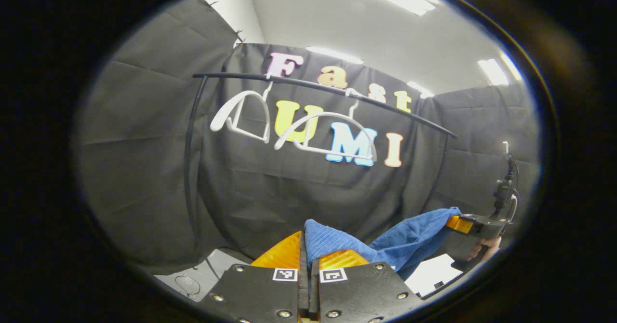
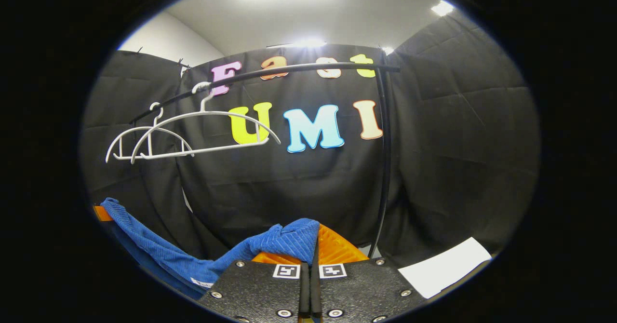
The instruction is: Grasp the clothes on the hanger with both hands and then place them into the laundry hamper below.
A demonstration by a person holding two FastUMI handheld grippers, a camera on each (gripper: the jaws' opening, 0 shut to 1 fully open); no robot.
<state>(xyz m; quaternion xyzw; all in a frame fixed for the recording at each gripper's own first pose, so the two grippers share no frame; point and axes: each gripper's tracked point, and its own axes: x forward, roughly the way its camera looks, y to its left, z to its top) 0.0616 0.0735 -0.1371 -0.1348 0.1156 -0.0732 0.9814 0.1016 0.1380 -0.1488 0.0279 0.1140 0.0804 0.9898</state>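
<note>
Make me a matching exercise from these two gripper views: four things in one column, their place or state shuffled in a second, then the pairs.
1. blue garment
2. white hangers
3. black rail
4. left gripper

A. empty, hanging from the rail
B. stretched between both grippers
C. spans the booth in front of the black cloth
D. shut on one end of the cloth

Pairs: 1-B, 2-A, 3-C, 4-D

Two hangers hang on the rail; cloth stretches below, between both tongs
</note>
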